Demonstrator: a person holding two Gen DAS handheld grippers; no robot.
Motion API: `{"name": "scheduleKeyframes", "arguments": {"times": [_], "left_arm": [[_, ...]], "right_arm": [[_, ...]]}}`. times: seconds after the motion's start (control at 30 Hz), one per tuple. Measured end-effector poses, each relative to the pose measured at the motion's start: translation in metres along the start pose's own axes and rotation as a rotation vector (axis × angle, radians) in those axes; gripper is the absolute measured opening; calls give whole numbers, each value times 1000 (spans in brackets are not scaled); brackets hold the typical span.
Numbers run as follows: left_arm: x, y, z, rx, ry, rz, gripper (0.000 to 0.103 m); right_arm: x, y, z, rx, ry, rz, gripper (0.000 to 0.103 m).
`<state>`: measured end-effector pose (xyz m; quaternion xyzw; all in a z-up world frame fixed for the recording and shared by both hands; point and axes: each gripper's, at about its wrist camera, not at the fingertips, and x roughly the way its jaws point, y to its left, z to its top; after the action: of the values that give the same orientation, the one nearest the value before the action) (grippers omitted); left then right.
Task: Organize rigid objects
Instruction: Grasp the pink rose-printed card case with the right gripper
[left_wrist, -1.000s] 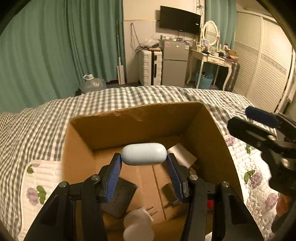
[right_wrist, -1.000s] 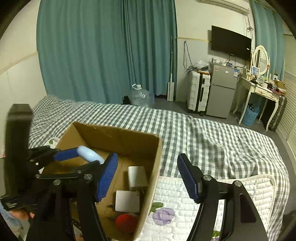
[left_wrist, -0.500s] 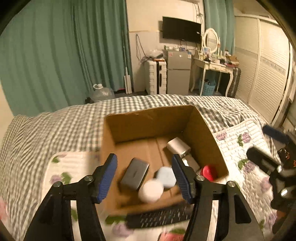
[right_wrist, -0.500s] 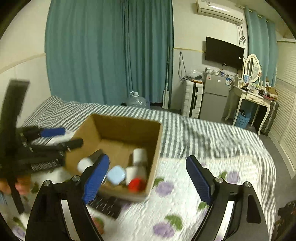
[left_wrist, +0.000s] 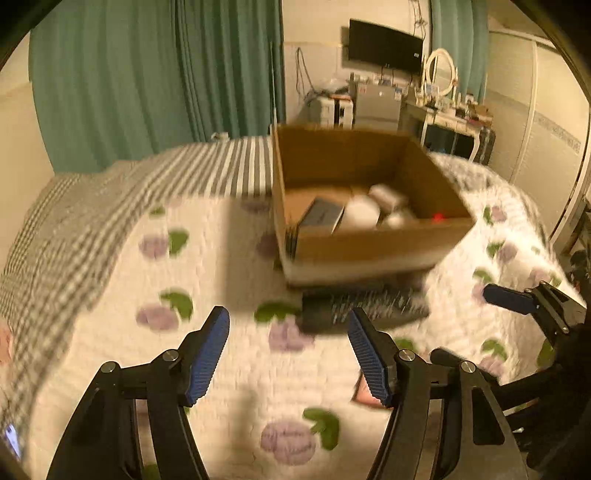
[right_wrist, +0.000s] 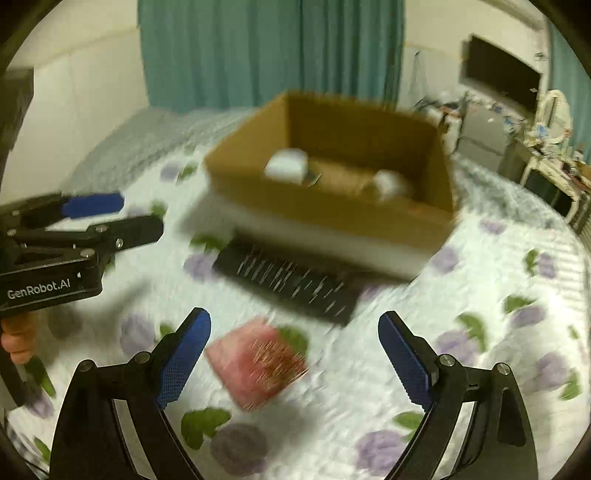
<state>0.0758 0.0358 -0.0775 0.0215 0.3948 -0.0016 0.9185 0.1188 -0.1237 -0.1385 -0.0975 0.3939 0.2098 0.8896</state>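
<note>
The pink block (right_wrist: 256, 363) lies flat on the floral quilt (right_wrist: 480, 332), nearer the camera than the black remote control (right_wrist: 286, 282), which lies just in front of the cardboard box (right_wrist: 332, 218). Motion blur hides its detail, so whether it is a small box, a case or a soap-like bar cannot be told. It looks squarish and thick, probably light and stiff enough not to give under the pads, and the quilt beneath it is soft, so pressing down would sink it. The best hold looks to be across its two opposite flat sides, low enough that the pads sit on faces and not corners.

In the right wrist view the block sits between and just ahead of the right gripper (right_wrist: 295, 350), closer to the left-hand finger, with clear gaps on both sides. Those jaws are wide apart and opening further, touching nothing. A slight shift toward that finger would centre it.

The left gripper (left_wrist: 288, 347) also has its jaws apart and opening, with only quilt between them; the remote control (left_wrist: 364, 308) lies just beyond its tips, and a corner of the pink block (left_wrist: 364, 395) peeks out behind its right-hand finger.

The cardboard box (left_wrist: 373, 247) already holds several pale items and a dark flat one.
</note>
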Motion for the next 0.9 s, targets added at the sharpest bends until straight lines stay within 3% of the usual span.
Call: {"name": "scheduleKeyframes", "arguments": {"times": [0.13,0.4,0.53,0.6,0.67,0.9], "left_arm": [[14,10,-16,-13,47,13,69],[15,24,-17,-57,43,22,69],[18,19,-17,-39,51,27,69],[19,18,-18,-31,56,37,69],[22,18,-19,-30,61,43,69],[27,12,-22,-7,73,57,69]], "right_arm": [[32,20,-17,-94,82,4,92],[77,31,-31,-158,194,12,92],[85,31,-28,-149,198,15,92],[80,31,-26,-153,178,-1,79],[78,32,-22,-156,170,-15,76],[51,18,-24,-88,136,-24,73]]}}
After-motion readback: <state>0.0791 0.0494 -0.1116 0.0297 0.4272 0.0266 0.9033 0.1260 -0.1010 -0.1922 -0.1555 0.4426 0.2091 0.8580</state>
